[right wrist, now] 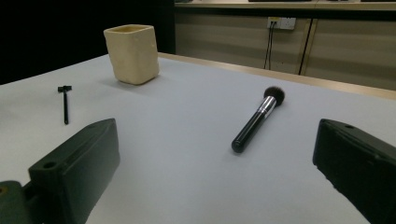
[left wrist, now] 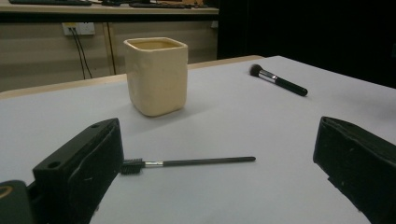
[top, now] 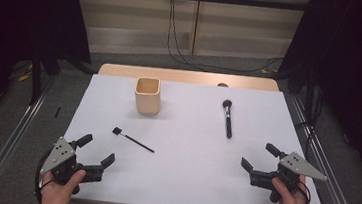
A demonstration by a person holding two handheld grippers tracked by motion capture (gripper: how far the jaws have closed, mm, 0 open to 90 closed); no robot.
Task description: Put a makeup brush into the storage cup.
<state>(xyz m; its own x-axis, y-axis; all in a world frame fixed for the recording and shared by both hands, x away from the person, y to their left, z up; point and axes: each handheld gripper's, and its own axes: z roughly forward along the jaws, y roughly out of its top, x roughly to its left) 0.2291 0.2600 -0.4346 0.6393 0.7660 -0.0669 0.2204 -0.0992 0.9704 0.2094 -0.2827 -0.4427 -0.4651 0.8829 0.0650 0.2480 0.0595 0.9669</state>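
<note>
Left gripper [top: 98, 149] sits at near-left corner of table [top: 181, 182], jaws spread wide, nothing btwn them. In left gripper view the thin brush [left wrist: 187, 162] lies just ahead, flat on the sheet, bristle end next to one jaw, handle running off toward the other; no contact visible. In high view same thin brush [top: 132, 140] is a bit fwd and inward of that gripper.

Right gripper [top: 259, 157] at near-right corner, jaws likewise spread, empty. Ahead of it in right gripper view: thick brush [right wrist: 258, 119], flat, bristles pointing away, handle butt nearest the jaws, clear gap btwn. High view puts thick brush [top: 227, 117] right of centre, lying roughly front-to-back.

Cup [top: 148, 95] upright, far-centre, open top, looks empty as far as visible; well apart from both brushes.

Judgement: start/approach stage. Nothing picked up yet; prob. aim is brushes into cup.

Next move, est.:
- left: advance and drop so jaws straddle thin handle mid-length. Handle is slim and flat on sheet, so pads need to come right down to the surface or they'll close over it.
- right: same on thick handle, nr black part, not ferrule.
- then lift, tip upright over cup.
</note>
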